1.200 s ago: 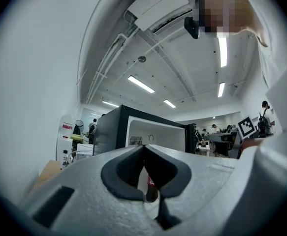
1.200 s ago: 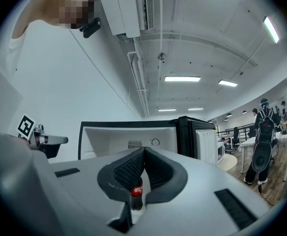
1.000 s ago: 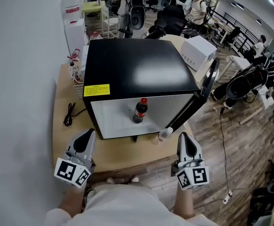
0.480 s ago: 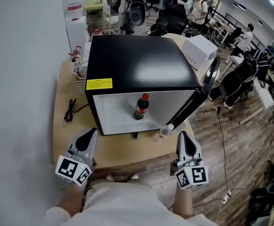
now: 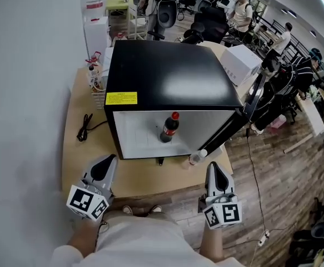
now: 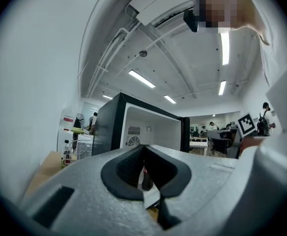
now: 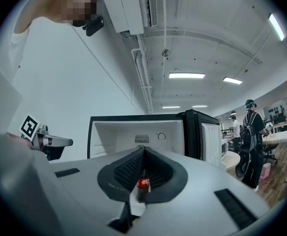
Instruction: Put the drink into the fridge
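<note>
A black mini fridge (image 5: pixel 167 77) stands on a wooden table (image 5: pixel 75 160) with its door (image 5: pixel 246 105) swung open to the right. A cola bottle (image 5: pixel 169 128) with a red cap stands upright on the white floor inside the fridge. My left gripper (image 5: pixel 107 161) hovers over the table's front edge, left of the opening, shut and empty. My right gripper (image 5: pixel 210 167) is at the front right, below the door, also shut and empty. In the right gripper view the cola bottle (image 7: pixel 143 187) shows past the closed tips (image 7: pixel 144 150). The left gripper (image 6: pixel 144 149) faces the fridge (image 6: pixel 148 129) too.
A small clear bottle (image 5: pixel 194 158) with a white cap sits by the foot of the open door. Left of the fridge are a basket of bottles (image 5: pixel 96 81) and a black cable (image 5: pixel 85 128). A white box (image 5: pixel 244 63) sits behind on the right. People and chairs fill the room behind.
The head view has shifted a little. My right gripper has drawn slightly back toward me. The left gripper and the cola bottle have stayed put.
</note>
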A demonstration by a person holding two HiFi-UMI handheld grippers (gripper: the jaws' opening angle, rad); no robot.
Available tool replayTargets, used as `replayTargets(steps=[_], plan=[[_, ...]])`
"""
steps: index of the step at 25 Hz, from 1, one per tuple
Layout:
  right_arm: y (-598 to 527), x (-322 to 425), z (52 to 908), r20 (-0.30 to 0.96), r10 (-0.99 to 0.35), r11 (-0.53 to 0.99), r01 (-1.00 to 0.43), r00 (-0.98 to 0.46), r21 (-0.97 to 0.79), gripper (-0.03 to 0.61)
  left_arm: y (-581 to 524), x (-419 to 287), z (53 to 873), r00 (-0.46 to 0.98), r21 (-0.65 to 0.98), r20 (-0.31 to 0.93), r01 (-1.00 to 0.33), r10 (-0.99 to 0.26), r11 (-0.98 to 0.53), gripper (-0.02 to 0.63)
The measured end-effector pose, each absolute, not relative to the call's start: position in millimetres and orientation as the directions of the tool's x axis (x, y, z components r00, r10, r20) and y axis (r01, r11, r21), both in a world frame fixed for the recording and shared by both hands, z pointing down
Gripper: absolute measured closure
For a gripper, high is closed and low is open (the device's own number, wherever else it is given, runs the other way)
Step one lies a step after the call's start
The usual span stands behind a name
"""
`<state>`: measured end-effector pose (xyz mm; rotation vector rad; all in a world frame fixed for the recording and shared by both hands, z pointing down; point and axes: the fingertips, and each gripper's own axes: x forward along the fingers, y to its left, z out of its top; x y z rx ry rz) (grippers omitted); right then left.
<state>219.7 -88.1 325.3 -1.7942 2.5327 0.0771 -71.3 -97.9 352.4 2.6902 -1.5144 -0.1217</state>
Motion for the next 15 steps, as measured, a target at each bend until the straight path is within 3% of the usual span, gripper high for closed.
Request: replayTargets(steps=[15], plan=[[-95,223,338,-0.040,-0.942,0.334,-0.943,-0.334,0.001,0.577,-104,-56,354,0.534,0.083,-0.047,-0.840,-0.844,-0.536,0.599]])
